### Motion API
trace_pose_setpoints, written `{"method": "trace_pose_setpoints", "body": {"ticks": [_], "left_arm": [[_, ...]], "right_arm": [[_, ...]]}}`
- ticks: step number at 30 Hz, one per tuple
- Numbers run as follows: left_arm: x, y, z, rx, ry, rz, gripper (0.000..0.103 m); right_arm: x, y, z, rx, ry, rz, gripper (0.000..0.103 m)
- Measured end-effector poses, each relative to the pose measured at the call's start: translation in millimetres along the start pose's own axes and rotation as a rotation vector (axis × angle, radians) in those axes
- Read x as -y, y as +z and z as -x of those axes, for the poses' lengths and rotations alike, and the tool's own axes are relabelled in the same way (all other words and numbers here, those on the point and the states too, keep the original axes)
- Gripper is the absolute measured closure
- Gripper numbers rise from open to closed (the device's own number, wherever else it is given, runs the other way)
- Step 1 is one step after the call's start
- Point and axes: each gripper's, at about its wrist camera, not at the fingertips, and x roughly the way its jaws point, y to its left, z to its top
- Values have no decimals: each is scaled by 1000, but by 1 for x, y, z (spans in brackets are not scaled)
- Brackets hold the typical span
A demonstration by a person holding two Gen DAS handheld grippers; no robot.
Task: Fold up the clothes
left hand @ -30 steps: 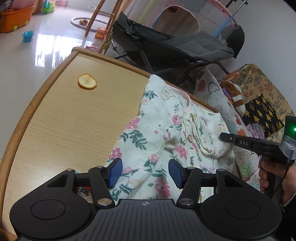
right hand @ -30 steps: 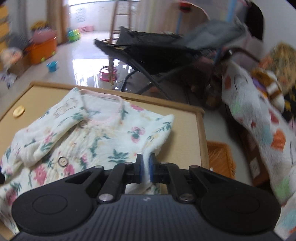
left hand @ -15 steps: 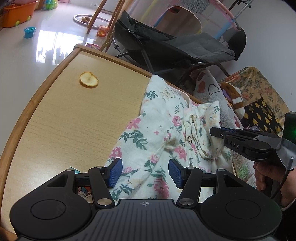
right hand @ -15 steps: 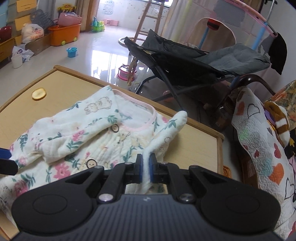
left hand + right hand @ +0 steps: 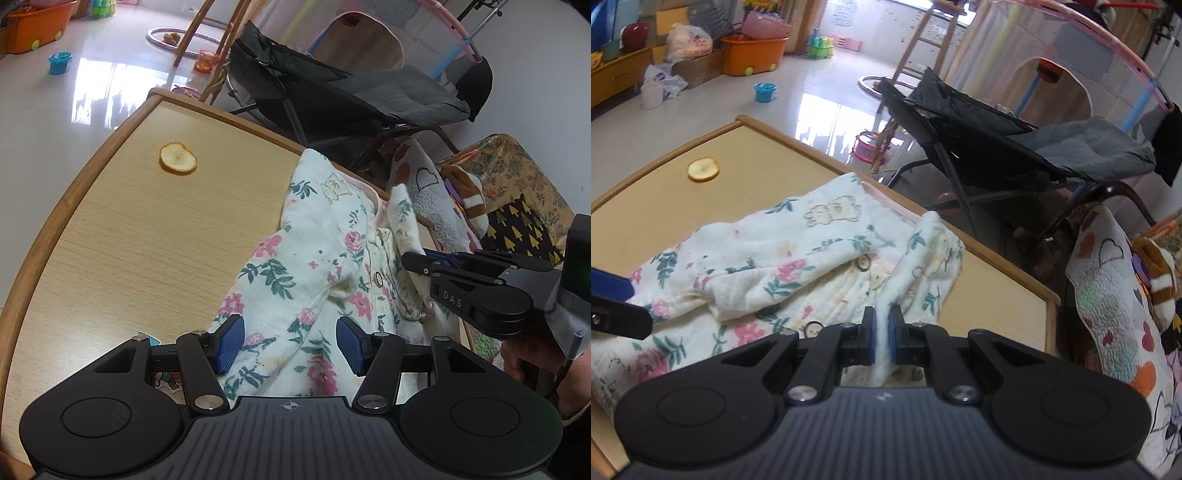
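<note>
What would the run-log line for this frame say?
stage: folding sleeve inward | right gripper: shut on floral garment sleeve | left gripper: open over garment hem, no grip | table: orange peel apart from garment

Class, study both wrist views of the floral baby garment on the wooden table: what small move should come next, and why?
Probably carry the right gripper, shut on the floral garment's sleeve edge, further across the buttoned front, then lay it flat. The sleeve is lifted, only half folded; the left gripper hangs open above the cloth.
</note>
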Motion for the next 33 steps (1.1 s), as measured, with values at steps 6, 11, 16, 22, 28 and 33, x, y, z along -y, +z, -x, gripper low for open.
{"method": "trace_pose_setpoints", "body": {"ticks": [6,11,16,22,28,33], "left_arm": [[0,0,0,0,0,0,45],[0,0,1,1,-1,2,45],[0,0,0,1,-1,2,45],[0,0,0,0,-1,2,45],[1,0,1,1,1,-1,45],[1,-1,2,3,1,-7,45]], "right_arm": [[-12,-2,-10,-22,1,29,92],[-17,-5,-11,-24,7,28,84],[-12,-6,-2,14,34,-5,74],[13,-9,20,90,89,-119,68],[41,-21,21,81,79,-250,68],[47,-37,9,27,159,-376,68]]}}
